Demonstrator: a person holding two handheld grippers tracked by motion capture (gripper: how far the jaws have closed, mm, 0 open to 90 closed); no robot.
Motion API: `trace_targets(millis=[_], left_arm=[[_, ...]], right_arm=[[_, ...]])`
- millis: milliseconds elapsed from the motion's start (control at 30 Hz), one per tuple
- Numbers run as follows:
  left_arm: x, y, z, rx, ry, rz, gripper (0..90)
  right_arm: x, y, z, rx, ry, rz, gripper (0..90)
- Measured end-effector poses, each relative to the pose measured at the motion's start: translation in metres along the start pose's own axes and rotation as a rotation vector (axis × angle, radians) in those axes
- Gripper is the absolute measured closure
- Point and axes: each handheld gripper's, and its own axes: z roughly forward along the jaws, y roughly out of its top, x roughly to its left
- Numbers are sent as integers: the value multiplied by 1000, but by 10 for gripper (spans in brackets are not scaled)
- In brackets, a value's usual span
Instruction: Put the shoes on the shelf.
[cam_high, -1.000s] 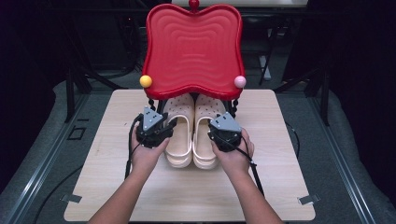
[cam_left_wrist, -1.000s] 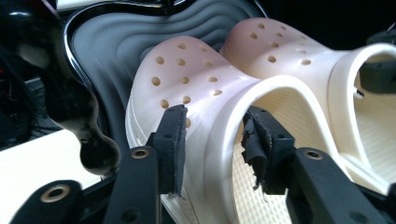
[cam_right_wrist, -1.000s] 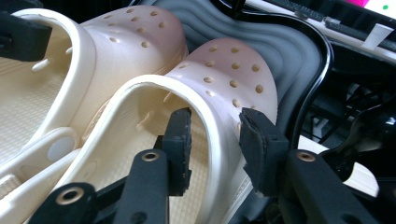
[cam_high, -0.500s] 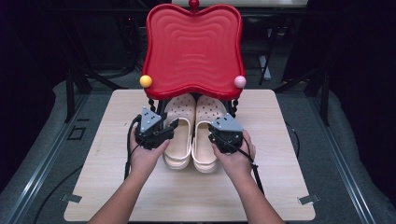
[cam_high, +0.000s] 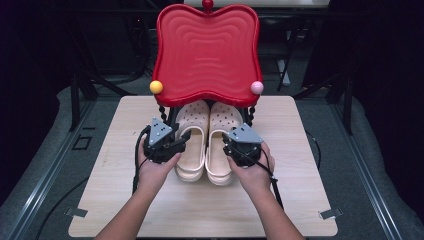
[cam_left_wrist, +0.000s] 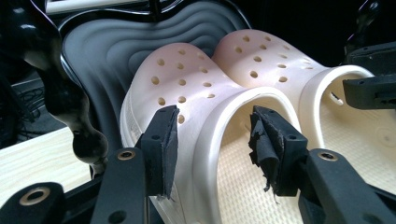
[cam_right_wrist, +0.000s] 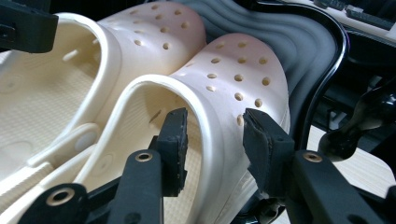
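Around the outer wall of each clog the fingers straddle with gaps, not pinching yet: left gripper (cam_high: 176, 145) on left clog (cam_high: 192, 145), right gripper (cam_high: 230, 148) on right clog (cam_high: 222, 147); pair sits side by side mid-bench (cam_high: 300, 200), toes tucked under red tray (cam_high: 207, 50), likely so both hands can shift them together.

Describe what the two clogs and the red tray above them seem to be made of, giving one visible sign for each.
The clogs look like soft moulded foam resin, matt cream: rounded thick edges, punched vent holes, a pebbled footbed. The red tray looks like hard glossy plastic, possibly lacquered: smooth moulded ripples with sheen. The table appears to be pale wood-grain laminate.
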Motion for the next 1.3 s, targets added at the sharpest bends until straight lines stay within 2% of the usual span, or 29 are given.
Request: trace_targets(millis=[233,367,467,700,800,867,900,967,1133,1233,1300], left_arm=[[1,3,-12,-2,-26,-30,536],[0,6,-23,-7,-39,-42,546],[-1,7,-32,-5,-55,-36,552],[-7,1,-58,-7,-113,-28,573],[-10,-4,-69,-14,-118,-20,552],[-11,-9,-76,-20,-122,-25,552],[-10,-12,-80,-18,-128,-33,549],[-10,-19,-85,-2,-149,-50,548],[-11,-38,-95,21,-159,-70,535],[-13,-50,-97,55,-152,-62,518],[-15,-58,-97,58,-151,-58,511]], right_arm=[[-1,3,-13,-22,16,13,604],[-1,4,-23,-25,48,41,621],[0,5,-33,-46,70,51,631],[9,-1,-62,-58,170,77,627],[15,-10,-74,-48,226,87,608],[16,-13,-77,-43,236,91,608],[18,-19,-83,-25,262,105,602],[18,-23,-84,-20,266,107,597],[22,-41,-91,20,268,113,564],[23,-54,-91,50,266,114,563],[25,-61,-90,70,272,117,564]])
